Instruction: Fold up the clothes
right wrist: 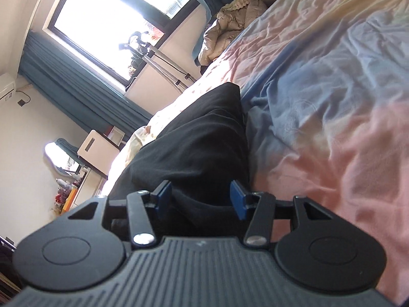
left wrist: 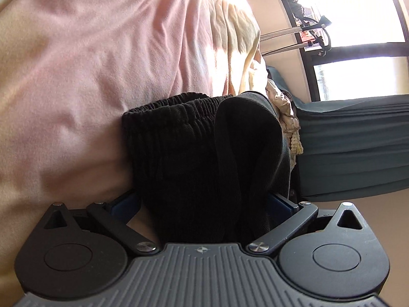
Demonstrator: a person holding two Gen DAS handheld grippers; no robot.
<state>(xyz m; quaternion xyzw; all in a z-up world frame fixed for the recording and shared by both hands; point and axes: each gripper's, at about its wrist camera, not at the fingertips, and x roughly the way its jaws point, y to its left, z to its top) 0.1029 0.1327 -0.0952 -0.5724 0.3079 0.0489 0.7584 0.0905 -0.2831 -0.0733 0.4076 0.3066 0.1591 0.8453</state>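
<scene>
Daylight from a big window with teal curtains falls across a rumpled pink-and-blue bedsheet. On it lies the black garment, ribbed cloth with a gathered elastic waistband at its far end, its long axis running straight away from both tools. Left gripper and right gripper each straddle bunched near-end cloth, fingers spread; whether they pinch is unclear.

Black trousers hide left gripper fingertips; grip unclear
</scene>
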